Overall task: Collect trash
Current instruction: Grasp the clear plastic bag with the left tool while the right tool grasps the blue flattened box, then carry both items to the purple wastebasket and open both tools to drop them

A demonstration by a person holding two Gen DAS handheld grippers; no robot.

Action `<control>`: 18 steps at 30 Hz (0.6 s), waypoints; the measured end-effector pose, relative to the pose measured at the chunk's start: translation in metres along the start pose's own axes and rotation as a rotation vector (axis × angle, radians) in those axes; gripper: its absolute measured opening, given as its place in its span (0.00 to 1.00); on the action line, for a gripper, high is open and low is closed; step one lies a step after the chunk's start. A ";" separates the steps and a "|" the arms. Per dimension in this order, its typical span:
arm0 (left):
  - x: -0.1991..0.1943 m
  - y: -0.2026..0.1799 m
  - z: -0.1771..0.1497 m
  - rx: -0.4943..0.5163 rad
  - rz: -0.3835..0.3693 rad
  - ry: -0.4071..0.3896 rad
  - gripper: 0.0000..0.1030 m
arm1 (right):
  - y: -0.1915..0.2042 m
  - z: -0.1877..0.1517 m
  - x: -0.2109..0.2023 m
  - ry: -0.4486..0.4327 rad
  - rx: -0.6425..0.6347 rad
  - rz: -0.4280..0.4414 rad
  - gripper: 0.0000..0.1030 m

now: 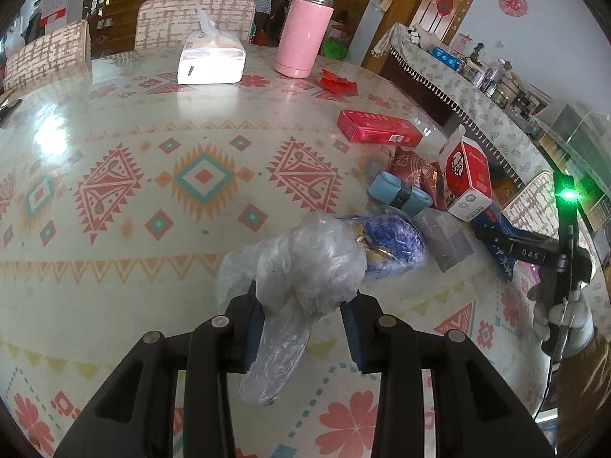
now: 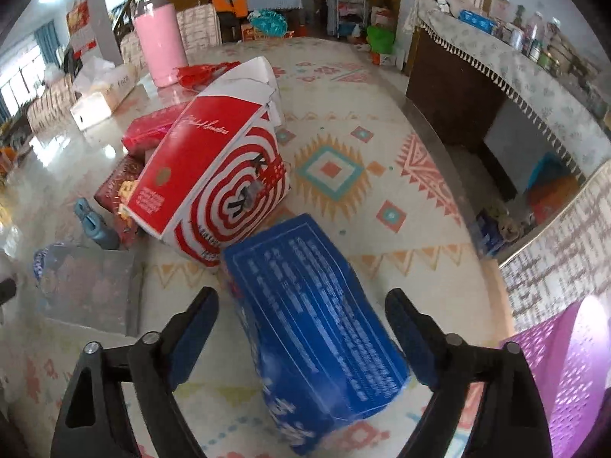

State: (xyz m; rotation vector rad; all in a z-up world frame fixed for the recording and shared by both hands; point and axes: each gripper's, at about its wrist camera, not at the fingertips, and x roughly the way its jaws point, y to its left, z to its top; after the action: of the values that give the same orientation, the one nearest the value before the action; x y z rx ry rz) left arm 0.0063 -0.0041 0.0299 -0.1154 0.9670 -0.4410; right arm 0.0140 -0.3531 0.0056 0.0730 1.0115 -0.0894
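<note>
Black-fingered left gripper (image 1: pixel 301 305), blue pads, pinching a crumpled clear plastic bag (image 1: pixel 305 267); bag bulges above the pads and hangs below them, over the patterned, glossy surface (image 1: pixel 152 198). Just beyond the bag: crumpled blue-and-white foil wrapper (image 1: pixel 397 242), lying on the surface. Right of it, a flat clear plastic sheet (image 1: pixel 446 238). Behind these, a light-blue roll w/ dark band (image 1: pixel 401 192), a dark-red snack packet (image 1: pixel 418 171) and a red-and-white KFC carton (image 1: pixel 467 175), tilted, top flaps open; all clustered near the surface's right edge. Further back: flat red rectangular box (image 1: pixel 378 126), crumpled red wrapper (image 1: pixel 338 82), pink cylindrical flask w/ silver lid (image 1: pixel 303 32), white tissue pack (image 1: pixel 210 59).

Right gripper (image 2: pixel 301 320), fingers spread wide, touching nothing; a blue printed packet w/ white text (image 2: pixel 317 316) lies between them on the surface, its far end just beside the carton's base. Right gripper's body also visible in left wrist view, far right, held in a white-gloved hand (image 1: pixel 561 320). Purple perforated plastic basket (image 2: pixel 565 366) at lower right, beside the surface's edge.
</note>
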 end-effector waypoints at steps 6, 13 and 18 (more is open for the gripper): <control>0.001 0.000 -0.001 -0.001 -0.003 0.004 0.34 | 0.007 -0.017 -0.017 -0.023 0.033 -0.013 0.53; -0.002 0.002 -0.002 -0.015 -0.011 -0.004 0.34 | 0.001 -0.060 -0.068 -0.076 0.096 0.052 0.52; 0.001 -0.001 -0.004 0.000 0.006 -0.001 0.34 | -0.013 -0.107 -0.113 -0.118 0.164 0.087 0.52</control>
State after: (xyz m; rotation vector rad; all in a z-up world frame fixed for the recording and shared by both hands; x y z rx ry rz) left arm 0.0034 -0.0052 0.0268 -0.1124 0.9660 -0.4359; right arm -0.1371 -0.3509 0.0451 0.2589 0.8806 -0.0961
